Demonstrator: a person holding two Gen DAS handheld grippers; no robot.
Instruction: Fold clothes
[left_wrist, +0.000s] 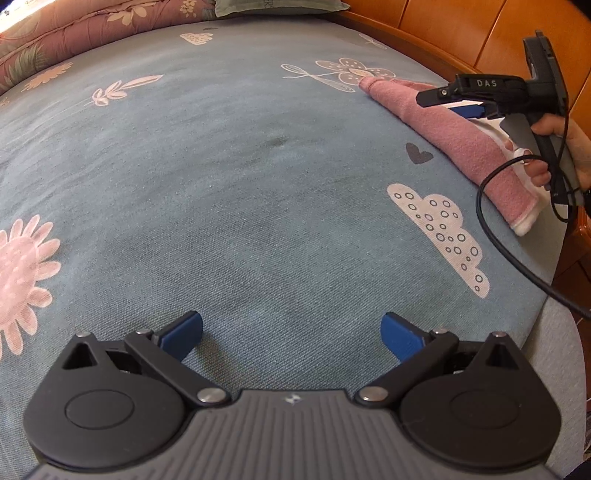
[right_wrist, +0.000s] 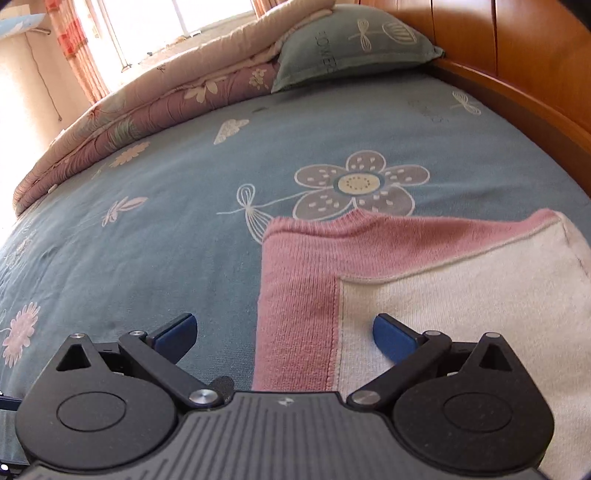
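left gripper (left_wrist: 291, 334): held spread wide over bare blue bedsheet (left_wrist: 229, 192), nothing gripped | right gripper (right_wrist: 282, 338): jaws parted, hovering above garment edge | pink-and-white folded garment (right_wrist: 424, 288): laid flat at 3 o'clock near wooden headboard (right_wrist: 517, 74)

Bare bed (left_wrist: 258, 166) fills the frame's centre and left; the folded pink garment (left_wrist: 454, 136) and wooden headboard (left_wrist: 461, 33) block the right edge.
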